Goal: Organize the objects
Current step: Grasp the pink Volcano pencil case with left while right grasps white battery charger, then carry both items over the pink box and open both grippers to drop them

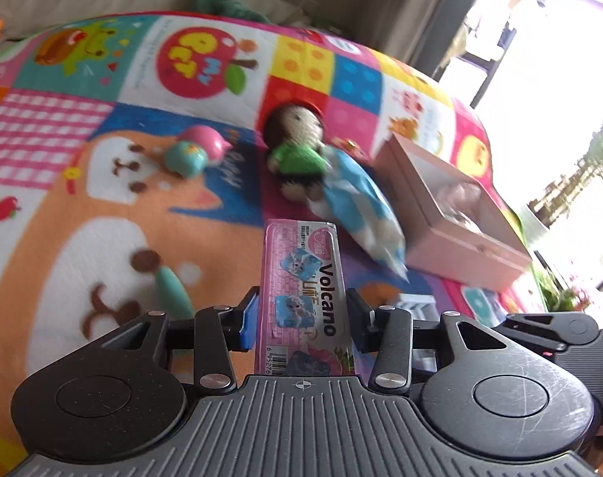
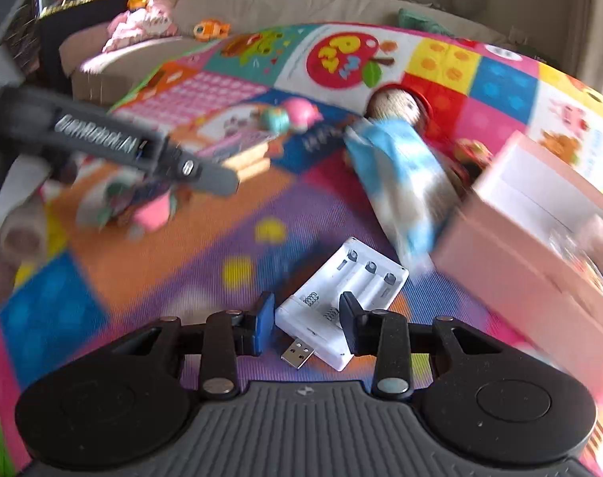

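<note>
My left gripper (image 1: 301, 318) is shut on a long pink "Volcano" packet (image 1: 301, 278), which sticks out forward between the pads above the colourful play mat (image 1: 102, 206). My right gripper (image 2: 307, 318) sits low over the mat (image 2: 229, 238), shut on a white battery charger (image 2: 341, 290) with a USB plug; the pads stand at its two sides. Past it lie a blue-and-white packet (image 2: 396, 175), a crocheted doll (image 2: 396, 105) and an open pink box (image 2: 532, 230) at the right. The left gripper's body (image 2: 142, 147) crosses the right wrist view at upper left.
A pink-and-teal toy (image 1: 194, 151) lies left of the doll (image 1: 297, 147), and a teal stick (image 1: 174, 286) lies near my left fingers. Blurred toys (image 2: 142, 202) sit at the mat's left. A beige sofa (image 2: 301, 4) with plush toys runs behind; a bright window (image 1: 559, 79) is at right.
</note>
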Demonstrator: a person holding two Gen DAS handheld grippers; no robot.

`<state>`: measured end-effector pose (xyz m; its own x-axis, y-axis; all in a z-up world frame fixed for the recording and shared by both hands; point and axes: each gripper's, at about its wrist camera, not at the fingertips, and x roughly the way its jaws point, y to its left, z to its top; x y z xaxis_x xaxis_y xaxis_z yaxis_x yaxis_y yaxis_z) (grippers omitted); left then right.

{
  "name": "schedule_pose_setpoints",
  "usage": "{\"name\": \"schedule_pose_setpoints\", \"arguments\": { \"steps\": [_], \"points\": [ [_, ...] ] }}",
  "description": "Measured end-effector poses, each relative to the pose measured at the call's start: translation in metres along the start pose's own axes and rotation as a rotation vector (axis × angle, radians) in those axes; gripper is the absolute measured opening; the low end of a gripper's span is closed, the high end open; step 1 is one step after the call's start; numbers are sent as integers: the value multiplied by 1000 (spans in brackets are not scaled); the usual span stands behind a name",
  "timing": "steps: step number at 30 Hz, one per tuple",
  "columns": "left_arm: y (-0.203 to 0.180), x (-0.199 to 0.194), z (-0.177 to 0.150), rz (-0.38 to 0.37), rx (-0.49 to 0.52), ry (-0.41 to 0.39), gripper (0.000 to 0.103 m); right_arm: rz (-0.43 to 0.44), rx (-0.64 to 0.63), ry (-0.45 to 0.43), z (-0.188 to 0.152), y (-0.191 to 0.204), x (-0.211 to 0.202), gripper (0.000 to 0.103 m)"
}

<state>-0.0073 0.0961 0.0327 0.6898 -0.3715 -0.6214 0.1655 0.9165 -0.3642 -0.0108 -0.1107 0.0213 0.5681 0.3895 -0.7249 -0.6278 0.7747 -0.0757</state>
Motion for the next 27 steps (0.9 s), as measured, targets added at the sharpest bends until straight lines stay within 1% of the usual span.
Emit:
{"name": "schedule_pose_setpoints", "arguments": {
  "steps": [3,5,6,7,8,9,10,11,15,16,17,19,21,23,25,27],
  "points": [
    [-20,-2,-21,-19,66,39,48,-45,-32,26,-31,-3,-31,36],
    [-31,-2,-32,-23,101,68,48,-61,2,38,-46,-8,-47,41],
    [-36,-1,-37,-26,115,83,48,-65,44,29,-51,-11,-55,47],
    [-40,0,-40,-26,125,91,48,-70,90,13,-54,-16,-61,56],
    [-43,0,-43,-21,137,93,48,-78,127,-7,-56,-19,-66,62],
    [-47,0,-44,-9,153,92,48,-95,158,-30,-57,-21,-70,70],
    [-50,-1,-45,0,166,91,48,-118,189,-53,-58,-23,-71,76],
    [-53,-2,-46,5,173,92,48,-135,215,-65,-58,-26,-69,77],
    [-62,-2,-48,19,195,111,48,-143,288,-41,-58,-37,-50,77],
    [-65,-3,-49,21,204,117,48,-139,300,-32,-59,-39,-46,71],
    [-68,-4,-50,22,213,122,48,-131,307,-23,-59,-41,-43,62],
    [-73,-4,-53,21,231,136,48,-139,280,-32,-62,-38,-47,49],
    [-78,-2,-53,16,240,145,48,-118,278,-35,-67,-38,-55,48],
    [-84,-2,-46,-2,235,136,48,-123,278,-50,-71,-41,-67,48],
    [-93,-1,-31,-35,230,107,48,-128,298,-91,-74,-49,-86,47],
    [-109,1,-8,-66,256,47,48,-143,326,-148,-74,-61,-107,47]
  ]
}}
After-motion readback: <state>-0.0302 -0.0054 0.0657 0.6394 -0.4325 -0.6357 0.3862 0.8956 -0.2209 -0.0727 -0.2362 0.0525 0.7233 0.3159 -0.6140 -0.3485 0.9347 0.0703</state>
